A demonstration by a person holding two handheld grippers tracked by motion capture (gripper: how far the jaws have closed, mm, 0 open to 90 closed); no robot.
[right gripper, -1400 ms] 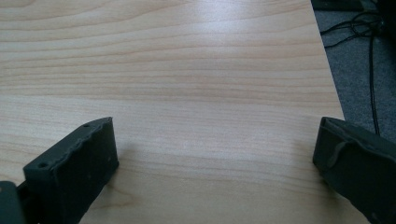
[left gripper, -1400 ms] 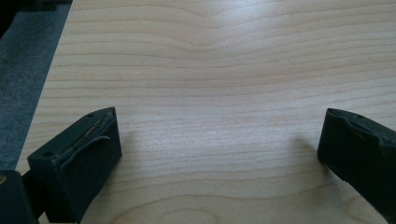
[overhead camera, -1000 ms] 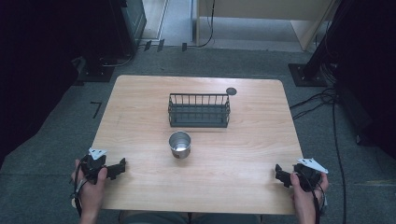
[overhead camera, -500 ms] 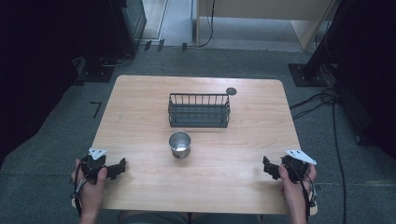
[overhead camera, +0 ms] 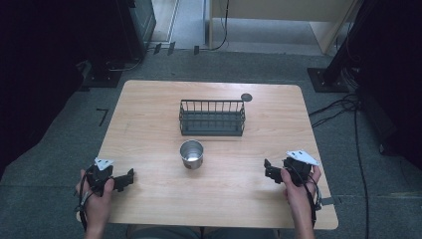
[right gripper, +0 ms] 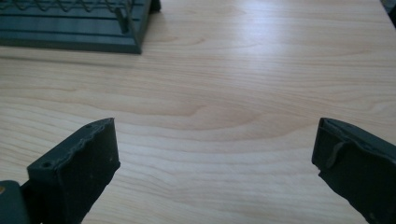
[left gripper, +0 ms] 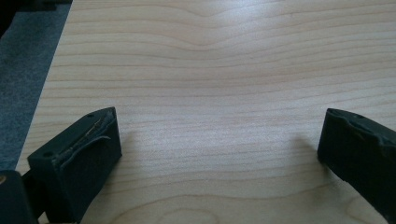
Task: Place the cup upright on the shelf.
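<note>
small round steel cup (overhead camera: 192,154) mid-table | left gripper (overhead camera: 130,178) slightly nearer than right gripper (overhead camera: 266,169) | both jaws wide apart, empty

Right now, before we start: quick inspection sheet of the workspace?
Surface: light wooden table, bare grain, no spills seen.
Job's things: metal cup upright, open, apart from both claws; dark wire basket behind it, looks empty.
Clutter: small dark round disc near the far edge, by the basket's right corner.
Grippers: left claw low over the near left of the table, jaws wide apart, holding nothing; right claw at the near right, jaws wide apart, holding nothing, turned toward the basket.
Cables: cables on the floor right of the table.
Surroundings: grey carpet, dark equipment stands at both sides.
</note>
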